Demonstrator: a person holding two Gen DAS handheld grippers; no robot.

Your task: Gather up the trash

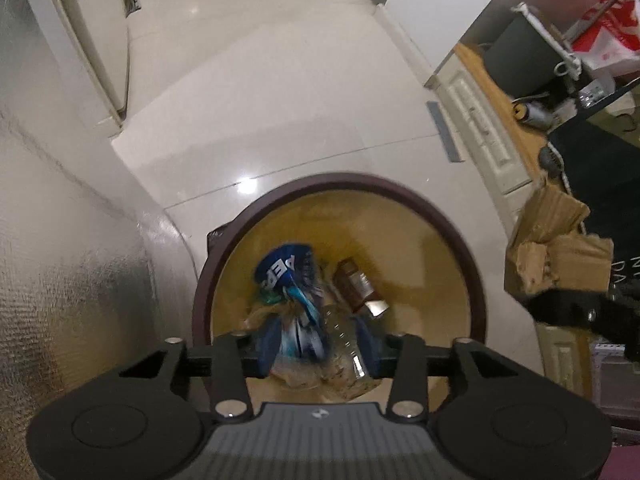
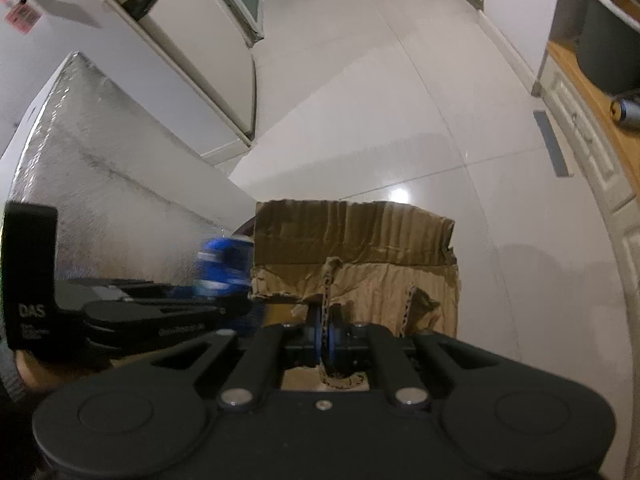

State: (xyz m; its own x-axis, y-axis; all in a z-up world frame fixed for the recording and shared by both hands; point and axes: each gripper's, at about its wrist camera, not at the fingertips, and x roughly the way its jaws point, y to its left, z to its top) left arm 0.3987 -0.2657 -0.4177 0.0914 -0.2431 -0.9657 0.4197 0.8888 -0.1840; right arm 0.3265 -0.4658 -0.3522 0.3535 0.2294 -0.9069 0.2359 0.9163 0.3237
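A round trash bin [image 1: 478,280] with a dark rim and yellow inside stands on the floor. In it lie a brown jar [image 1: 354,284], paper and wrappers. My left gripper [image 1: 318,354] hangs open over the bin. A blue can [image 1: 282,268], blurred, is below it, apart from the fingers. It also shows in the right wrist view [image 2: 224,266]. My right gripper [image 2: 326,336] is shut on a torn piece of brown cardboard [image 2: 356,240], held upright beside the bin. The cardboard also shows at the right of the left wrist view [image 1: 556,248].
A silver foil-covered box [image 2: 100,184] stands left of the bin. White cabinets [image 2: 192,60] line the far left. A wooden counter [image 1: 500,92] with a dark pot [image 1: 520,56] is at the right. Pale floor tiles [image 1: 280,100] lie beyond the bin.
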